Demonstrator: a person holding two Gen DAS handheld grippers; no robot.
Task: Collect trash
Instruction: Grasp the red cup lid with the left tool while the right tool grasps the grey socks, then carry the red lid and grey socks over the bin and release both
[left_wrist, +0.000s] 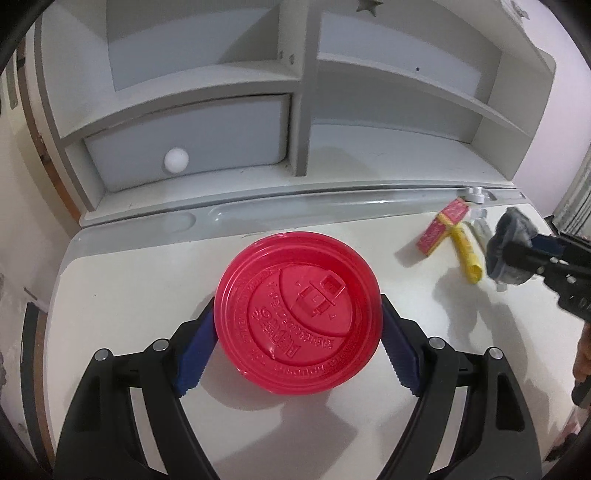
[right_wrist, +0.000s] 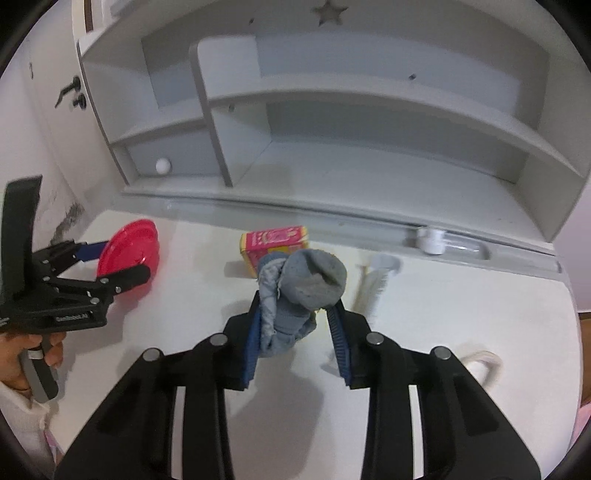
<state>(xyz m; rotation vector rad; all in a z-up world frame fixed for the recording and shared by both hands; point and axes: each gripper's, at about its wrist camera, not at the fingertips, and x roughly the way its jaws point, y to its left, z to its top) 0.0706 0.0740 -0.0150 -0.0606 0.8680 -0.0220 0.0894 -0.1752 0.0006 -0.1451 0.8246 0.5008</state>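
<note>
My left gripper (left_wrist: 297, 325) is shut on a red plastic cup lid (left_wrist: 297, 315), held by its rim above the white desk (left_wrist: 129, 295); the lid also shows in the right wrist view (right_wrist: 127, 245). My right gripper (right_wrist: 295, 314) is shut on a crumpled grey sock (right_wrist: 295, 291), held above the desk; in the left wrist view it shows at the far right (left_wrist: 511, 251). A pink and yellow carton (right_wrist: 275, 242) lies on the desk beyond the sock. A yellow tube (left_wrist: 467, 253) lies beside the carton (left_wrist: 441, 230).
A grey shelf unit (left_wrist: 303, 110) with a drawer and white knob (left_wrist: 176, 160) stands at the desk's back. A white brush (right_wrist: 376, 284) and a white cord (right_wrist: 480, 360) lie at the right. A groove with a white cap (right_wrist: 430, 238) runs along the back.
</note>
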